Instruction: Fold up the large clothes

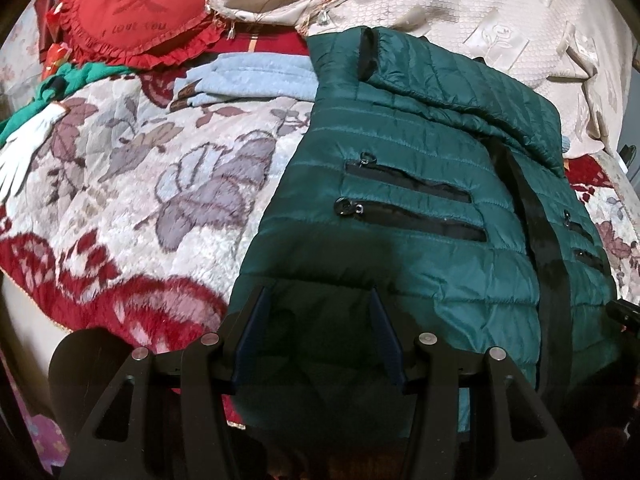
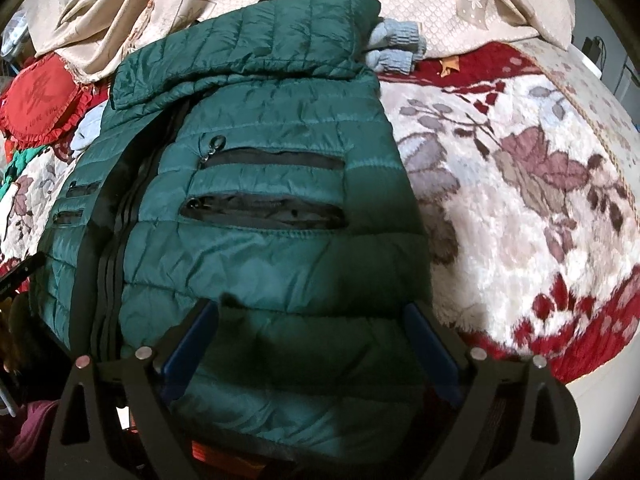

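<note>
Green puffer jacket (image 1: 420,216) on bed, hem beneath both released grippers, left gripper (image 1: 318,300), right gripper (image 2: 312,312)

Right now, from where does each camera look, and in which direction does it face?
Left wrist view: sits on the left claw, looking down over the green jacket's hem, toward the red heart cushion; both open fingers show.
Right wrist view: sits on the right claw, looking down the jacket toward the floral blanket; both open fingers show.
Shared: jacket, cushion, blanket.
</note>
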Demonstrator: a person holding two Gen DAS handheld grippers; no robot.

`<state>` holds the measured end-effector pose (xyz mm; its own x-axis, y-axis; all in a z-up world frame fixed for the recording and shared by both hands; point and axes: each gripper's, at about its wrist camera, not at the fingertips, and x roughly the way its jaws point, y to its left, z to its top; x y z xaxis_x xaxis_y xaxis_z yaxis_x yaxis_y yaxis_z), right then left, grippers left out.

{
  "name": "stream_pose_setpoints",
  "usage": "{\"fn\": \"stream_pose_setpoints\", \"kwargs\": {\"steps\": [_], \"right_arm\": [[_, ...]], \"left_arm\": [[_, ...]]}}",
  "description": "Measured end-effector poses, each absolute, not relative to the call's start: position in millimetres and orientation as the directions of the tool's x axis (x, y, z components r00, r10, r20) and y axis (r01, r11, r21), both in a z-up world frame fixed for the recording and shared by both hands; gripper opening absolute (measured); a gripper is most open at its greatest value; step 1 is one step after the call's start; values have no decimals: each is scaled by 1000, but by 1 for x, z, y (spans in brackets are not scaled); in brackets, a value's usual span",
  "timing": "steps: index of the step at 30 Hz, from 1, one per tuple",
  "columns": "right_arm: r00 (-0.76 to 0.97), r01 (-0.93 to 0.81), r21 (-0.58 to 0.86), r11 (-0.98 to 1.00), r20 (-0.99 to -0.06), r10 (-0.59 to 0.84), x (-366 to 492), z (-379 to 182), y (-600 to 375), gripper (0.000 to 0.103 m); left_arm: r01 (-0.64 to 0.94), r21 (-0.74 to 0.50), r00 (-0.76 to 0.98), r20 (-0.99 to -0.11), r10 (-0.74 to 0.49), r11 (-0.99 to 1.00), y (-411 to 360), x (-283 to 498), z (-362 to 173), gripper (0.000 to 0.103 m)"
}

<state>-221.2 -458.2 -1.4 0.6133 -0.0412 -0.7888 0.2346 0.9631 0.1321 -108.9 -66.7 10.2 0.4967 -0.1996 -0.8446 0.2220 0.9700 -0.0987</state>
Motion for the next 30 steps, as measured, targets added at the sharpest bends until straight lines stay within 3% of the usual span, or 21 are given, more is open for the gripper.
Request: {"fn": "stream_pose_setpoints", "kwargs": {"steps": [15, 22, 26, 30], "right_arm": [[596, 243, 138, 960, -802, -35, -231, -9, -468, 99], [570, 289, 215, 933, -821, 13, -231, -19, -489, 99], [580, 278, 243, 929, -813, 39, -232, -21, -491, 100], [576, 267, 265, 926, -815, 67, -228, -26, -490, 100]], "left_arm": [[145, -265, 405, -863, -302, 953, -7, -102, 1, 34], [138, -336, 351, -863, -363, 932, -13, -96, -11, 34], [169, -304, 341, -875, -345, 938, -28, -94, -17, 44], [166, -298, 343, -876, -338, 940, -32, -94, -20, 48]]}}
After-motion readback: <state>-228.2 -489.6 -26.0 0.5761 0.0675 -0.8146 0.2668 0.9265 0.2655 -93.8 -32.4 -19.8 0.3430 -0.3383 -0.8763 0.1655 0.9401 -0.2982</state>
